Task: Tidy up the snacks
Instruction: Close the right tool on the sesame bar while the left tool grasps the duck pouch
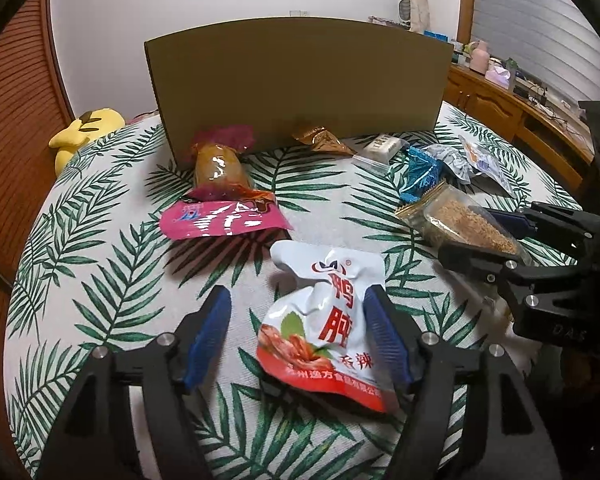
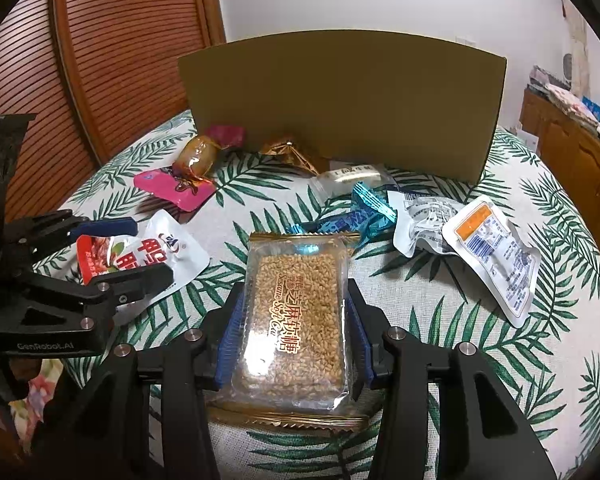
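Sorting step: my right claw (image 2: 294,328) grips the sesame candy pack (image 2: 296,320); my left claw (image 1: 296,332) stands released around the duck pouch (image 1: 324,320). Next, carry candy to the cardboard box (image 2: 340,104).

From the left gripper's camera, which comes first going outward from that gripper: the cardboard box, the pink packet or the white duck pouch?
1. White duck pouch: between the left gripper's open fingers, against its right one.
2. Pink packet: farther out, to the left, on the leaf-print cloth.
3. Cardboard box: farthest, standing at the back.
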The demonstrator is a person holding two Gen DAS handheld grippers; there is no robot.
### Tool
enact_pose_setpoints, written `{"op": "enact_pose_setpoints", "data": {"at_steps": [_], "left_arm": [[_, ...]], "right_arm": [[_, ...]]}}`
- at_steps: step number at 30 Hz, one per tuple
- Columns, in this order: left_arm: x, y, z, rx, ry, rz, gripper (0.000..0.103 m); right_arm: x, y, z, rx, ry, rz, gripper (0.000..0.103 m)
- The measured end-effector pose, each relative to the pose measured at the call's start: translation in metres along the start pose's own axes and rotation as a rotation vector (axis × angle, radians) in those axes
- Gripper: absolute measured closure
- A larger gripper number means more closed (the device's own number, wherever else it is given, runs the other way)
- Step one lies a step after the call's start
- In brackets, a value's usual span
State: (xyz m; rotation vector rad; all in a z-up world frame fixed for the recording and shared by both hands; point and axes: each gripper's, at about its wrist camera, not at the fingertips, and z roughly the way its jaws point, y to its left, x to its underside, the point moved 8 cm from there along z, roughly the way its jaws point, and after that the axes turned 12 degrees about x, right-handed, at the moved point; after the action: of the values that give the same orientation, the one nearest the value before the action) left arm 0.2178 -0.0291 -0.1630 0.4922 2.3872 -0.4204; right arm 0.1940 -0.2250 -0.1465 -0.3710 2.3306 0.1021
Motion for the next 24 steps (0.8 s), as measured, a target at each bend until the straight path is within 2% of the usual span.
{"op": "enact_pose_setpoints", "data": {"at_steps": [8, 14, 18, 21, 24], "left_arm": [[0.007, -0.003, -0.006, 0.038, 0.024, 0.001, 0.036], [0.008, -0.008, -0.009, 0.051, 0.021, -0.003, 0.062], [0.008, -0.012, -0.013, 0.108, 0.000, -0.027, 0.082], [0.008, -0.015, -0.019, 0.115, -0.029, -0.034, 0.088], [0.007, -0.016, -0.027, 0.089, -0.064, -0.034, 0.088]], "right_arm": [[0.001, 0.000, 0.000, 0.004, -0.001, -0.003, 0.056], [-0.001, 0.000, 0.000, 0.007, -0.003, -0.006, 0.056], [0.000, 0.000, 0.001, 0.006, -0.003, -0.006, 0.056], [0.000, 0.000, 0.000, 0.006, -0.003, -0.005, 0.056], [-0.001, 0.001, 0.001, 0.007, -0.005, -0.004, 0.056]]}}
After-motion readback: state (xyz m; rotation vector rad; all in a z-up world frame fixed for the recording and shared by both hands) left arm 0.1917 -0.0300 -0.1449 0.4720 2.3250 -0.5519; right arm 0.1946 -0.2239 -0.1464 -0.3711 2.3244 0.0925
